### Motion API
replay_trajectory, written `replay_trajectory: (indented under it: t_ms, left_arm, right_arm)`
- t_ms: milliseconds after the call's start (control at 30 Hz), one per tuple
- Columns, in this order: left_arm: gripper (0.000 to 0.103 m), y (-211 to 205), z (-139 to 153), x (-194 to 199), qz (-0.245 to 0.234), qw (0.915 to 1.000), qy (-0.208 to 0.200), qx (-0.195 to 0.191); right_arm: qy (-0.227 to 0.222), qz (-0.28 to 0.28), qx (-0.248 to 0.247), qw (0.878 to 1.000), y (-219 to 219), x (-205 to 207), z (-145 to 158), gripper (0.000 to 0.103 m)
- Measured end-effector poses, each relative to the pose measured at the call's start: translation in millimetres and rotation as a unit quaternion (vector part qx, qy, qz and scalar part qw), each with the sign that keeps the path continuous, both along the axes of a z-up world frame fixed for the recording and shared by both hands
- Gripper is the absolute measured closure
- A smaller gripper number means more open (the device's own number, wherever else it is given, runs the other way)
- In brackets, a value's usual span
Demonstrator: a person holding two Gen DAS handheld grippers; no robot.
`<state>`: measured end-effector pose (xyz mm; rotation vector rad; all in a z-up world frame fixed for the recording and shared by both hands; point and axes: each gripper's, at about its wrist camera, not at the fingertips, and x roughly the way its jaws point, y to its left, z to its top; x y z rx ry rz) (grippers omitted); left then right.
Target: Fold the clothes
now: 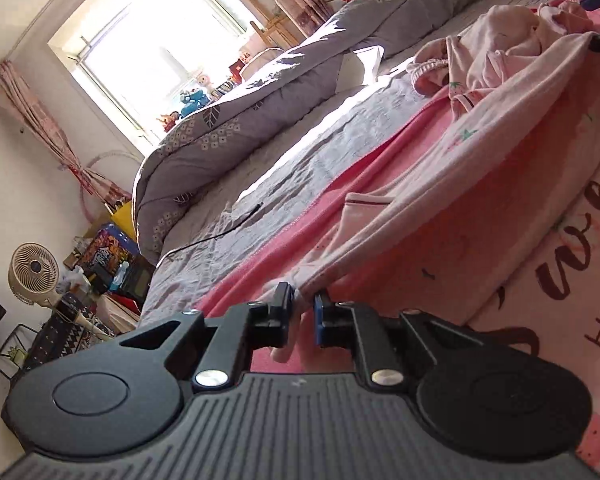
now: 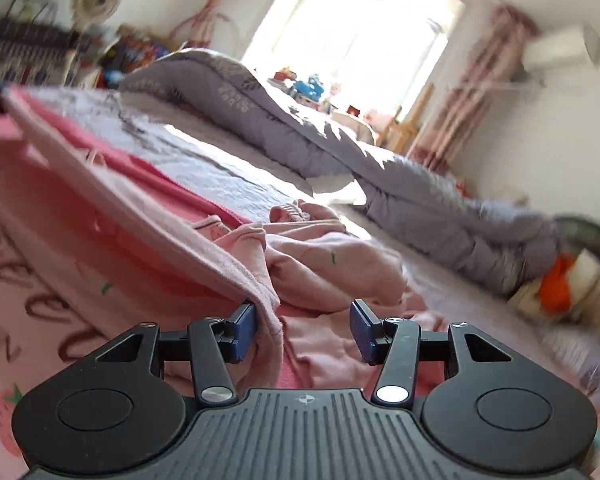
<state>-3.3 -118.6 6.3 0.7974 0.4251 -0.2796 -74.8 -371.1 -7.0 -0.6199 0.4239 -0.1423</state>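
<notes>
I am clamping the left gripper (image 1: 303, 303) on the pink garment (image 1: 440, 184); my right gripper (image 2: 303, 322), jaws apart, is risking dropping its hem onto the bed (image 1: 300, 168).

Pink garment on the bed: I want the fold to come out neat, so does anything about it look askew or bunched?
Yes. One edge is stretched taut from the left claw, but the rest of the garment lies crumpled in a heap farther up the blanket, not flat.

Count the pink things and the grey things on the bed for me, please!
Pink: 3 (stretched pale pink garment, crumpled pink clothes heap, pink blanket with writing)
Grey: 2 (grey quilt, grey sheet)
Total: 5
</notes>
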Motion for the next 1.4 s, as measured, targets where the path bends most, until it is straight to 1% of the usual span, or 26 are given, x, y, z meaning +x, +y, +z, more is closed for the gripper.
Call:
replay_trajectory:
  t_ms: [33,67,133,167,233,267,333,367,433,500,533,633,667,733,867,900,933,967,1000,1067,1133,1167,1267,1333,1367,1400]
  left_arm:
    - [0.082,-1,-8,-4,-0.008,0.9998,0.012,0.012]
    - [0.081,-3,-17,-9,-0.015,0.9994,0.019,0.024]
    - [0.083,-5,-27,-18,-0.021,0.9991,0.005,0.038]
    - [0.084,-5,-30,-21,-0.022,0.9991,0.001,0.037]
    - [0.084,1,-25,-19,-0.022,0.9996,0.017,0.010]
    - [0.084,4,-22,-18,-0.023,0.9993,0.028,-0.004]
    - [0.084,13,-17,-18,-0.028,0.9981,0.047,-0.028]
    - [0.083,18,-17,-18,-0.032,0.9975,0.051,-0.037]
    - [0.083,28,-18,-19,-0.036,0.9960,0.049,-0.065]
    - [0.083,29,-19,-20,-0.036,0.9961,0.043,-0.068]
    - [0.083,27,-20,-22,-0.036,0.9966,0.039,-0.064]
    - [0.083,19,-26,-26,-0.036,0.9986,0.014,-0.035]
    - [0.083,17,-28,-28,-0.036,0.9990,0.007,-0.027]
    - [0.083,17,-28,-28,-0.036,0.9990,0.004,-0.028]
    - [0.082,23,-25,-25,-0.034,0.9978,0.015,-0.055]
    - [0.079,26,-24,-23,-0.033,0.9973,0.018,-0.063]
    - [0.078,28,-23,-22,-0.030,0.9969,0.019,-0.070]
    - [0.073,30,-22,-21,-0.027,0.9965,0.020,-0.076]
    - [0.068,32,-20,-20,-0.024,0.9960,0.021,-0.083]
    - [0.061,36,-18,-18,-0.017,0.9949,0.022,-0.097]
    - [0.057,40,-16,-16,-0.012,0.9933,0.026,-0.112]
    - [0.054,43,-15,-15,-0.009,0.9924,0.028,-0.120]
    - [0.049,50,-13,-11,-0.001,0.9896,0.035,-0.140]
    - [0.048,53,-12,-10,0.001,0.9880,0.038,-0.150]
    - [0.047,54,-12,-10,0.002,0.9875,0.039,-0.153]
    - [0.047,55,-11,-10,0.002,0.9870,0.041,-0.155]
  right_arm:
    - [0.019,0.006,-0.007,1.000,2,2,-6,0.077]
    - [0.039,0.011,-0.011,0.999,4,3,-11,0.094]
    - [0.039,0.002,-0.008,0.999,3,1,-15,0.093]
    - [0.039,-0.008,0.011,0.999,-2,0,-13,0.093]
    - [0.072,-0.031,0.084,0.993,-23,4,-13,0.093]
    - [0.099,-0.034,0.118,0.987,-33,6,-16,0.092]
    - [0.113,-0.013,0.143,0.983,-43,0,-14,0.092]
    - [0.127,0.002,0.155,0.980,-48,-3,-8,0.091]
    - [0.148,0.023,0.185,0.971,-60,-10,6,0.085]
    - [0.136,0.020,0.239,0.961,-78,-16,25,0.059]
    - [0.129,0.018,0.265,0.955,-88,-18,34,0.058]
    - [0.094,-0.002,0.348,0.933,-104,5,57,0.057]
    - [0.087,-0.005,0.348,0.933,-101,24,59,0.057]
    - [0.082,-0.010,0.344,0.935,-88,62,56,0.057]
    - [0.110,-0.010,0.342,0.933,-52,127,33,0.057]
    - [0.123,-0.016,0.327,0.937,-41,140,26,0.061]
    - [0.139,-0.035,0.305,0.942,-30,152,16,0.071]
    - [0.152,-0.051,0.290,0.944,-23,159,9,0.091]
    - [0.155,-0.065,0.280,0.945,-18,163,4,0.091]
    - [0.108,-0.085,0.235,0.962,-6,156,6,0.093]
    - [0.049,-0.104,0.205,0.972,-9,151,18,0.093]
    - [0.040,-0.111,0.207,0.971,-17,154,22,0.093]
    - [0.067,-0.136,0.264,0.952,-46,173,15,0.093]
    - [0.090,-0.148,0.276,0.945,-53,185,-7,0.092]
    - [0.080,-0.145,0.268,0.949,-53,185,-16,0.091]
    - [0.062,-0.136,0.244,0.958,-47,183,-23,0.091]
